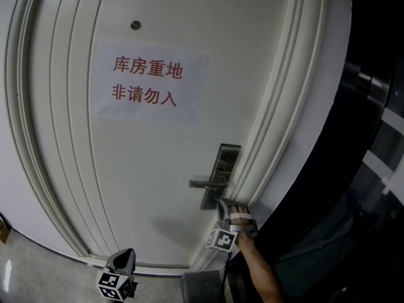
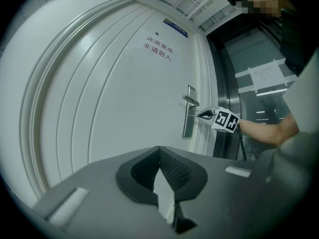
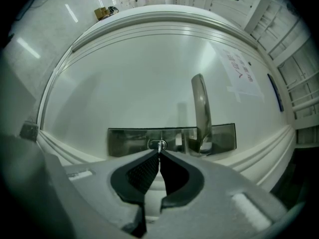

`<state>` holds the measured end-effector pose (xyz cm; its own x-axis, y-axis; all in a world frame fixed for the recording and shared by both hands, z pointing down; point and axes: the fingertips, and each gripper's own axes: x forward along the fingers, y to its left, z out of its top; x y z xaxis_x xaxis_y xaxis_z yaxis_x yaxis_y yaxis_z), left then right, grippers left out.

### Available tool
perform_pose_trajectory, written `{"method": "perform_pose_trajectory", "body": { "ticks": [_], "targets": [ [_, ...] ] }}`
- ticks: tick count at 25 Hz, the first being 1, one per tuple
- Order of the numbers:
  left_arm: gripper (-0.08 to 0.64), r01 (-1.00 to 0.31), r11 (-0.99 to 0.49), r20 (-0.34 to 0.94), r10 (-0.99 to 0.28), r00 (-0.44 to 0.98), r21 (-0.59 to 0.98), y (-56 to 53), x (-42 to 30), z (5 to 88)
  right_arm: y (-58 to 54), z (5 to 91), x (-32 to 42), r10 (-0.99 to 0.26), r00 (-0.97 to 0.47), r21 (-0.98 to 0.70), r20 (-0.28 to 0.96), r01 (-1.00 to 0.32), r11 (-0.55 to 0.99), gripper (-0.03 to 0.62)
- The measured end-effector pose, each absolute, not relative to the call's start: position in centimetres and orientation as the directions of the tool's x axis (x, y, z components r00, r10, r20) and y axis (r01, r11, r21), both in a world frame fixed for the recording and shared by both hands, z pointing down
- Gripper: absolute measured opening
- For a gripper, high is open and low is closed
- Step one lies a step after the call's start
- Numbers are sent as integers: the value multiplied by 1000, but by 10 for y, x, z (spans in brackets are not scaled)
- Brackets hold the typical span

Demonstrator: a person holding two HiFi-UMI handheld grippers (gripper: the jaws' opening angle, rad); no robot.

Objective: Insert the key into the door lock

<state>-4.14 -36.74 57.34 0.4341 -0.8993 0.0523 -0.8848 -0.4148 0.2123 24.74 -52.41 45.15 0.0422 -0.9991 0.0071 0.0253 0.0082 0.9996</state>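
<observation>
Key is pinched between the tips of the right gripper, with its end at the keyhole in the metal lock plate by the door's right edge. How far in it sits cannot be told. The lever handle juts out just beside the keyhole, close to that gripper. The left gripper hangs near the door's bottom edge, tongs pressed together on nothing. A paper sign with red writing covers the upper door.
</observation>
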Motion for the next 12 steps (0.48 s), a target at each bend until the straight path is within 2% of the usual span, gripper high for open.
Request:
{"method": "perform_pose_trajectory", "body": {
  "ticks": [12],
  "targets": [
    [3,-892,-406,54,-904,423,199,-368,-48,569,-542,448,244,-999,48,1000,-4,-20,-5,12]
  ]
}}
